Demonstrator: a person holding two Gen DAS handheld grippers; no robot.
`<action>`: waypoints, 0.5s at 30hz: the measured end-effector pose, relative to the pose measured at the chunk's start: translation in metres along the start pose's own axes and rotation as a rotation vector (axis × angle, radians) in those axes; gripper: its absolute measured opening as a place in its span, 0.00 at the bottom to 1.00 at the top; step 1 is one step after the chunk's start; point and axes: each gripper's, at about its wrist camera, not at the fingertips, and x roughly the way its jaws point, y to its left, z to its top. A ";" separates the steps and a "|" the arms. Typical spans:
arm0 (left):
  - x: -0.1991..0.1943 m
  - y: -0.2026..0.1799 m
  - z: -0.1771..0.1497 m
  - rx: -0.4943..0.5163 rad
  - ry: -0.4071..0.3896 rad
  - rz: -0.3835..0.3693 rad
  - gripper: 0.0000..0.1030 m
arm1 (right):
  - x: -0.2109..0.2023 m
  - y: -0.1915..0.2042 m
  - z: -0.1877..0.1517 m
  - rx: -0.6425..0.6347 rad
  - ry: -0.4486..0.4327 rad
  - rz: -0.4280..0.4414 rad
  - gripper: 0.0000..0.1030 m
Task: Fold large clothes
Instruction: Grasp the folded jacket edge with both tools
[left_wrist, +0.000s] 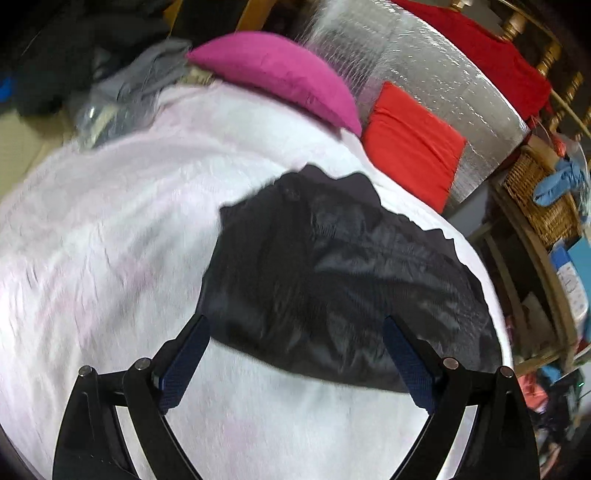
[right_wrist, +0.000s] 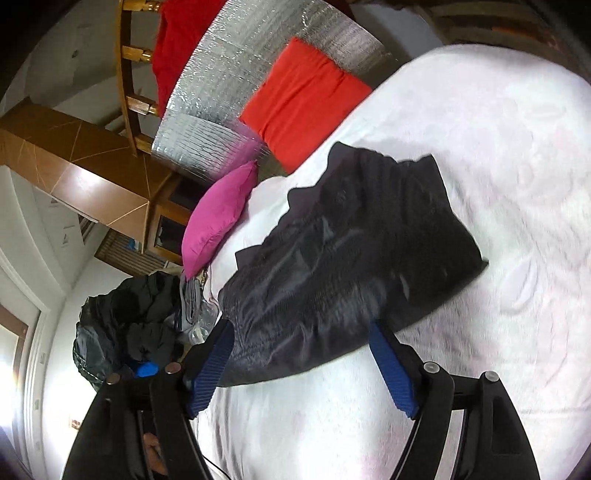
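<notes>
Lying folded on white bedcover (left_wrist: 110, 240), near pink pillow (left_wrist: 273, 74): black garment (left_wrist: 332, 280) | left gripper (left_wrist: 295, 354) spread, empty | right gripper (right_wrist: 301, 363) spread, empty | apparently released, bundle compact for stacking

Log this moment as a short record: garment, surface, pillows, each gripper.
garment: black jacket, shiny and creased, lying in a folded bundle
surface: white bedcover, the jacket on top of it
pillows: pink pillow and red pillow at the bed's far end, against a silver padded panel
left gripper: open, jaws wide, pads not pressing the jacket
right gripper: open, jaws wide, the jacket's near edge just ahead of the fingertips
other: dark clothes pile beside the bed
</notes>
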 end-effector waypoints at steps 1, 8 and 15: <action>0.001 0.004 -0.003 -0.021 0.010 -0.001 0.92 | 0.001 -0.002 -0.002 0.011 0.000 -0.005 0.76; 0.016 0.012 -0.005 -0.090 0.050 0.019 0.92 | -0.008 -0.016 -0.001 0.054 -0.024 -0.025 0.76; 0.051 0.036 -0.004 -0.258 0.121 -0.007 0.92 | 0.003 -0.051 0.010 0.176 -0.020 -0.091 0.76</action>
